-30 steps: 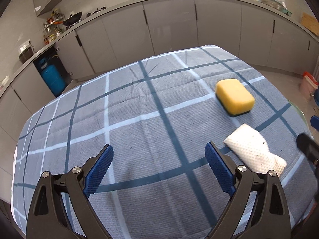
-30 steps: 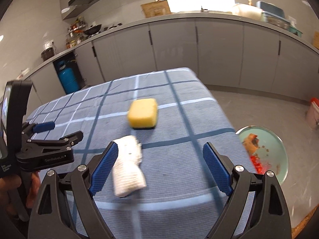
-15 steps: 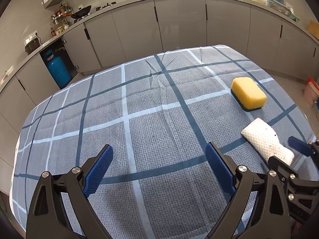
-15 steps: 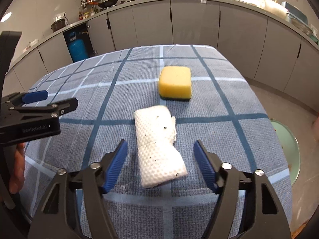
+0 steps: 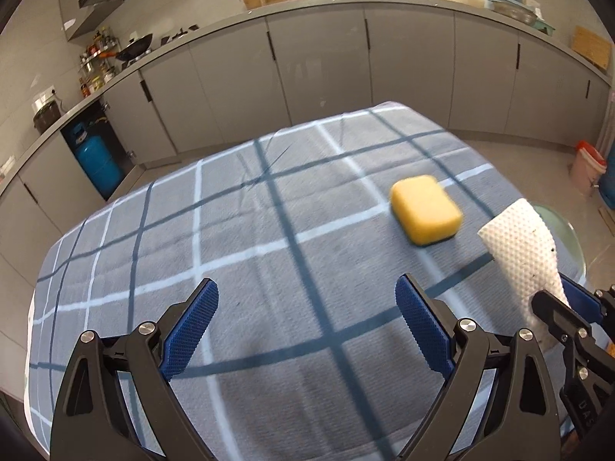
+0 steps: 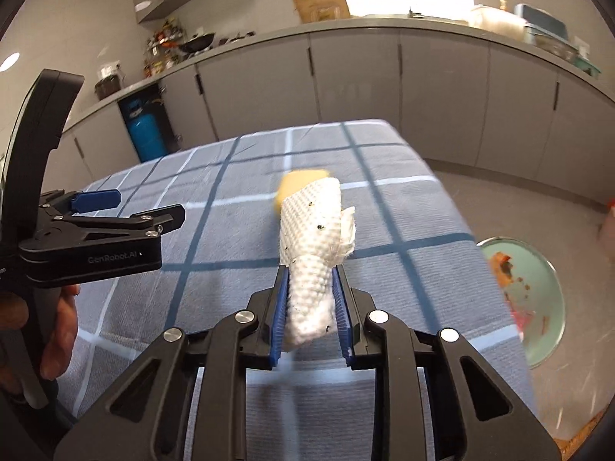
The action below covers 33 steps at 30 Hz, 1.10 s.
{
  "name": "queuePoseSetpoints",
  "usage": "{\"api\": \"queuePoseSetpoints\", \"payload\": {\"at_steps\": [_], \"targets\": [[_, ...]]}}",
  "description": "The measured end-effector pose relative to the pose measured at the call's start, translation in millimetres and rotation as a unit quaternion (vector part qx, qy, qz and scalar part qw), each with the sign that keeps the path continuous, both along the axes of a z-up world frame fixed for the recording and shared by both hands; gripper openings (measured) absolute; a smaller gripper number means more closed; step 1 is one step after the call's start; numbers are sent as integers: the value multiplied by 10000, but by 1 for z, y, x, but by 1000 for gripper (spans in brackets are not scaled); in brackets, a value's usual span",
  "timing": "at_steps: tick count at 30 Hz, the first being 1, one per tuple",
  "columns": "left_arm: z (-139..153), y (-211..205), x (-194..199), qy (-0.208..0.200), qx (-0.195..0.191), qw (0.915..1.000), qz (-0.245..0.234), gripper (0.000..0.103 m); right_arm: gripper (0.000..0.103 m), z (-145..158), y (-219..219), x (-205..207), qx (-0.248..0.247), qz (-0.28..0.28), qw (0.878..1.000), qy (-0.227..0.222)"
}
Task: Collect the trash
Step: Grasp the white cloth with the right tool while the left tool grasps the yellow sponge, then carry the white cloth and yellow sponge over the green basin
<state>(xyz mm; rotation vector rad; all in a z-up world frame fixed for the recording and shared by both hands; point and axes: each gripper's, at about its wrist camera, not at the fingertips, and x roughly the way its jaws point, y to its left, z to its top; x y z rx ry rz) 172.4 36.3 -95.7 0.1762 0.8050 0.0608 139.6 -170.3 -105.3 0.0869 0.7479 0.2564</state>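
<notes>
Right wrist view first, reading left to right: our left gripper point(image 6: 127, 211) hangs at the far left over the worktop point(image 6: 215, 238), its fingers wide apart and holding nothing; in the middle our right gripper point(image 6: 310, 299) is clamped on the crumpled paper towel point(image 6: 313, 238), which stands up out of the blue pads, clear of the checked cloth; behind it a yellow sponge point(image 6: 296, 184) peeks out, lying on the cloth; at the right, down on the floor, sits a green bin point(image 6: 538, 292) with scraps inside

We judge the step in hand to be carrying the towel over to that bin. To do it well we would keep the squeeze firm, since the towel is soft and only its lower end is pinched, swing right past the worktop's right edge, and let go only once the towel is above the bin's mouth

For room, the worktop's right edge lies just beside our gripper, with open floor beyond. In the left wrist view the left gripper point(image 5: 307, 322) has bare cloth ahead, and the sponge point(image 5: 424, 210) sits to the right, well apart from its fingers
</notes>
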Motion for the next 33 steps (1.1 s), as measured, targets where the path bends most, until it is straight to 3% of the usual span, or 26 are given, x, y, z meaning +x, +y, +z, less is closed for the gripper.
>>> {"api": "queuePoseSetpoints", "payload": {"at_steps": [8,14,23,26,27,33], "targets": [[0,-57,38,-156,-108,9994,-304,92,25,2,-47,1,92,-634,9979,-89],[-25,-87,75,172,-171,9992,-322,92,25,-4,-64,-1,154,-808,9966,-16],[-50,-91,90,441,-100,9986,-286,90,25,-11,-75,0,239,-858,9960,62],[-52,-90,89,524,-154,9979,-359,70,25,-12,-71,2,233,-816,9964,69],[-53,-90,90,572,-199,9974,-388,57,25,-12,-70,2,227,-809,9964,64],[-47,-90,81,530,-193,9969,-548,50,25,-7,-69,1,192,-795,9966,-2]]}}
